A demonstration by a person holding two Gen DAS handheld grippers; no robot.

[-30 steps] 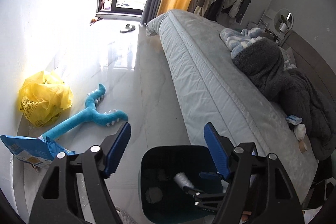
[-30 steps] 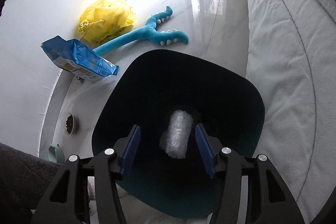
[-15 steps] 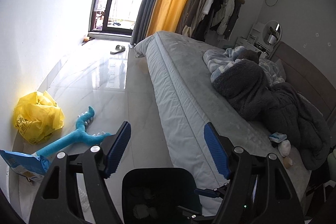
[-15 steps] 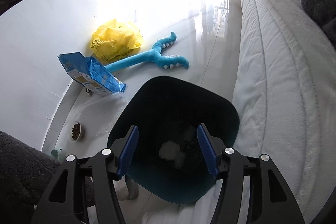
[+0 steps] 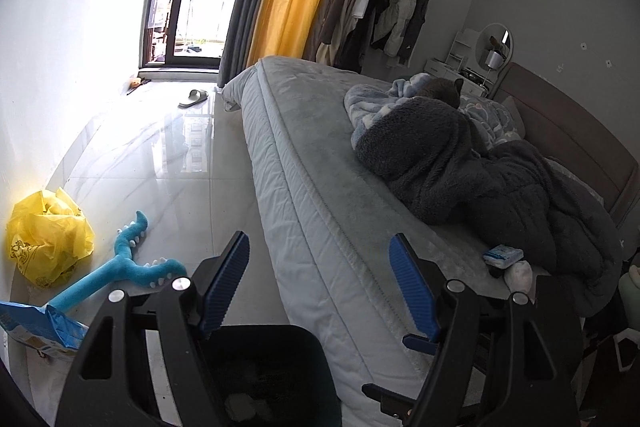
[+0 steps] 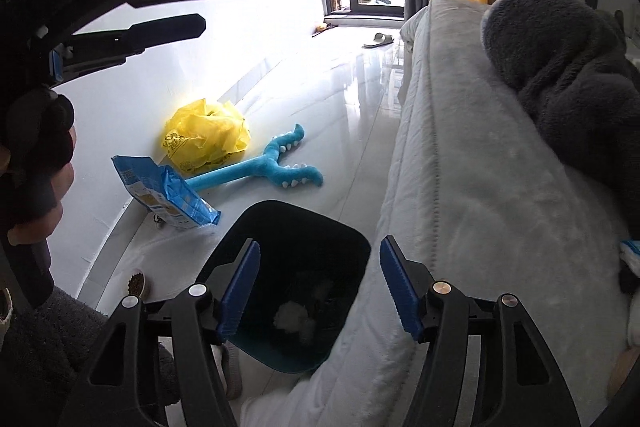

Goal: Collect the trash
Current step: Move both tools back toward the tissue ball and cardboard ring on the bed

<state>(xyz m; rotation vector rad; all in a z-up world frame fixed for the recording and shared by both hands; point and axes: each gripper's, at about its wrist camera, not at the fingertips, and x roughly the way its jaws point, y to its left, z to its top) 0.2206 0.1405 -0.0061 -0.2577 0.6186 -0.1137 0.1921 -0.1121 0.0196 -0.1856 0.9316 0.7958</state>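
A dark bin [image 6: 340,239] stands on the floor beside the bed, with white crumpled trash [image 6: 292,317] inside; it also shows in the left wrist view [image 5: 280,339]. My right gripper [image 6: 320,287] is open and empty above the bin. My left gripper [image 5: 320,287] is open and empty, raised above the bed's edge, and shows at the upper left of the right wrist view [image 6: 192,3]. On the bed lie a small blue packet [image 5: 503,254] and a white wad [image 5: 519,275]. A yellow bag [image 5: 48,239] and a blue pouch [image 6: 164,193] lie by the wall.
A blue toy [image 6: 260,173] lies on the tiled floor [image 5: 180,167]. A bed [image 5: 320,155] with dark blankets [image 5: 480,179] fills the right. A slipper [image 5: 193,97] lies near the window. A small food bowl [image 6: 138,283] sits by the wall.
Both grippers have risen away from the bin. The plastic piece between the right fingers has dropped into the bin. The left view now looks across the bed.
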